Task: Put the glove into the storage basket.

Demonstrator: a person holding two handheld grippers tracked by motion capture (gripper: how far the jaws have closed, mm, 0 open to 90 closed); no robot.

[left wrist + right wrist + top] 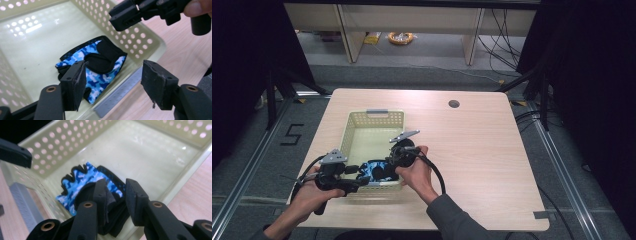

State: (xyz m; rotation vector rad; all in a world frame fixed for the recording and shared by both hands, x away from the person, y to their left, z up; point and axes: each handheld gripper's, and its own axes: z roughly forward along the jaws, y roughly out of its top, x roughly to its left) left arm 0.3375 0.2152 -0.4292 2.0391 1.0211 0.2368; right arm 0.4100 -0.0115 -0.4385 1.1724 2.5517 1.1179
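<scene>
Room: dark curtains at both sides, grey floor, pale shelving at 12 o'clock past the table, yellow reel on floor there.
Table (472, 150): light wood, rounded corners, round cable hole (454, 104) at 1 o'clock of centre, grey tape tab at near right corner.
Basket (357, 120): pale yellow-green, perforated walls, left of table centre; grey handle clip at far rim, another at near rim, seen in left gripper view (117, 96).
Glove (374, 170): fingerless, blue camo with black palm patches, lying flat on basket floor at near end, 6 o'clock inside basket; also seen at (100, 67) and (80, 181).
Left hand (309, 192): at basket's near left corner, 7 o'clock of table.
Left gripper (113, 86): jaws spread wide, nothing between pads, hanging over near basket rim, glove below and clear of the jaws.
Right hand (414, 172): at basket's near right corner, sleeve coming from 6 o'clock.
Right gripper (116, 195): jaws narrow but parted, black glove edge in the gap, touching the left-hand pad; right-hand pad just clear, no firm squeeze seen.
Gripper spacing: close together, right gripper's tip at 1 o'clock in left gripper view (130, 16).
</scene>
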